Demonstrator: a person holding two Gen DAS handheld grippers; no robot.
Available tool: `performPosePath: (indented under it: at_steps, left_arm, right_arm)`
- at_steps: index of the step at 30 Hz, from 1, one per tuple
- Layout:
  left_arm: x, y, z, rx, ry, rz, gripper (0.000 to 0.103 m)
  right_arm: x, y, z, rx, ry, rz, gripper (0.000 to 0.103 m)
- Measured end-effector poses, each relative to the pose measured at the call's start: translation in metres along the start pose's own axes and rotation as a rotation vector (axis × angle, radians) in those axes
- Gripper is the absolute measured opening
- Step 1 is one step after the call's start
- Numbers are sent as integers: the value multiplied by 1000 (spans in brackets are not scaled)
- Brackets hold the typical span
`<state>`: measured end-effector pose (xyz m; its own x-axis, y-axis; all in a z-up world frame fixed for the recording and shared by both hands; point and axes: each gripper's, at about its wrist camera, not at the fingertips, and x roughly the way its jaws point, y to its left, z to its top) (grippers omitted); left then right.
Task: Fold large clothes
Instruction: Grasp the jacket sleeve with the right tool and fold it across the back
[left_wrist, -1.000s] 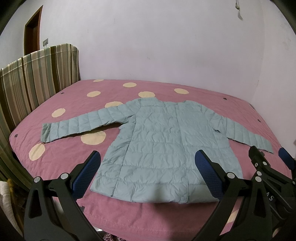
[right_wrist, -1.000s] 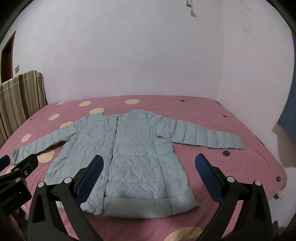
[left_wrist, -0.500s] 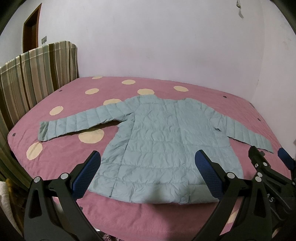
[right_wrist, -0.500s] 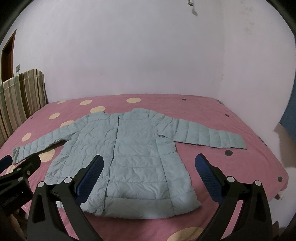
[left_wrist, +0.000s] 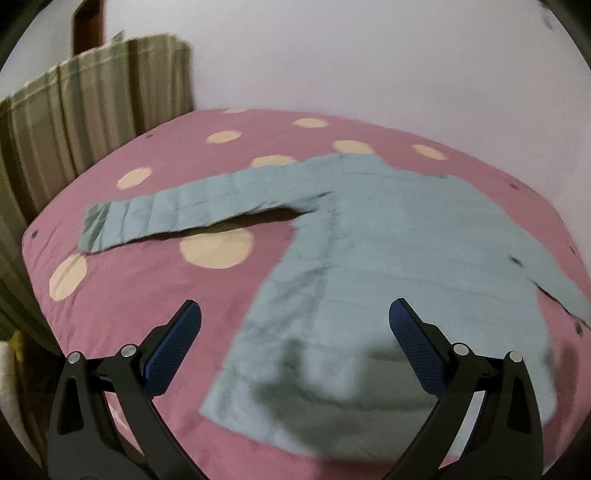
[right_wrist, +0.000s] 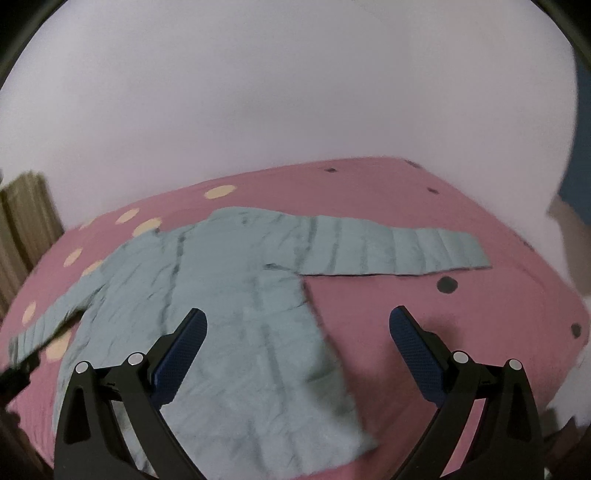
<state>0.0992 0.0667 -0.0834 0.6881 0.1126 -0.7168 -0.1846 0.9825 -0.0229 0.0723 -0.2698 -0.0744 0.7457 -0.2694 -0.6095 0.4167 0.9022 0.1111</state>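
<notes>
Pale blue padded jacket laid flat, front up, on a pink spotted bed, both sleeves stretched out sideways. Left tongs spread wide and empty, above the bed: the hem lies just ahead of and under their right finger, and the left sleeve lies well ahead and to their left. Right tongs likewise spread and empty; the jacket body passes under their left finger, and the right sleeve runs ahead and to their right. Both views are motion-blurred. Folding appears not yet begun. Likely step: each pair of tongs goes to its own sleeve. Good practice is to pinch the cuff through both layers, lift only slightly, and carry it across the chest without dragging the slippery body askew.
</notes>
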Motion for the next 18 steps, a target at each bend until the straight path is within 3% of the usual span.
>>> performPosePath:
  at_steps: [4,6,7,12,18]
  left_arm:
    - [37,36,7,-112,26,36,101]
    - [53,54,8,-169,58,38,101]
    - [62,66,8,-204,73,49,101]
    - [83,98,4,-261,90,137,101]
    - [101,114,-4,-313,135,167,101]
  right_arm:
    - [37,-48,13,120,34,-42,92]
    - [57,-75,19,181,56,-64,72]
    - [67,-87,20,210,68,-75,56]
    - [113,-158,22,430,122,-41,56]
    - [155,-221,14,666,142,-12,56]
